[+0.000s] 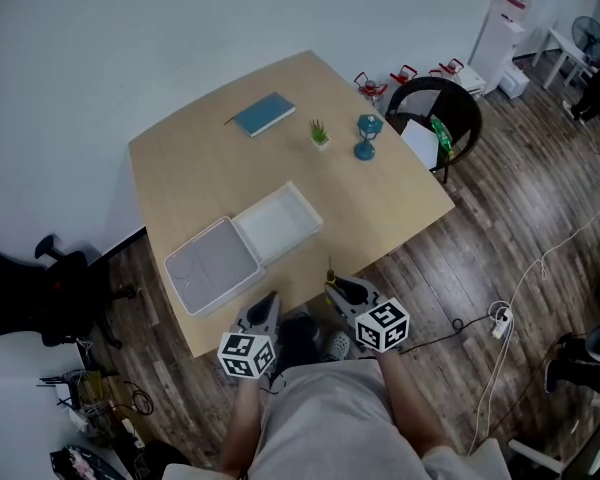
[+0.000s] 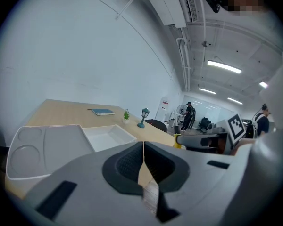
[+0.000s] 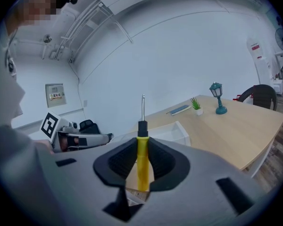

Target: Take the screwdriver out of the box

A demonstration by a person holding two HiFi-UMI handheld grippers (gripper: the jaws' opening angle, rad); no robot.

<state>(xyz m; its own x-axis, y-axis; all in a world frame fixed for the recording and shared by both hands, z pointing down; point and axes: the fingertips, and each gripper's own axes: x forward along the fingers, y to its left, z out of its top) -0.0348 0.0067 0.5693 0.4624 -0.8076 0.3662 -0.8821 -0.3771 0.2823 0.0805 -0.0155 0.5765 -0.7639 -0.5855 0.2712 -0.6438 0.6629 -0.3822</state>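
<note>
The open white box (image 1: pixel 277 223) lies on the wooden table (image 1: pixel 200 168), its grey lid (image 1: pixel 212 265) beside it on the left. My right gripper (image 1: pixel 338 287) is shut on a screwdriver (image 3: pixel 142 145) with a yellow handle, black collar and metal shaft pointing up, held near the table's front edge. In the head view the screwdriver (image 1: pixel 330 271) shows only as a thin dark tip. My left gripper (image 1: pixel 264 308) is shut with nothing in it, at the table's front edge just below the lid (image 2: pixel 42 147). The box (image 2: pixel 108 136) looks empty.
A blue notebook (image 1: pixel 263 114), a small potted plant (image 1: pixel 320 133) and a teal lamp figure (image 1: pixel 367 135) stand at the table's far side. A black chair (image 1: pixel 438 118) is at the right edge, another black chair (image 1: pixel 35 293) on the left floor. Cables lie on the floor at the right.
</note>
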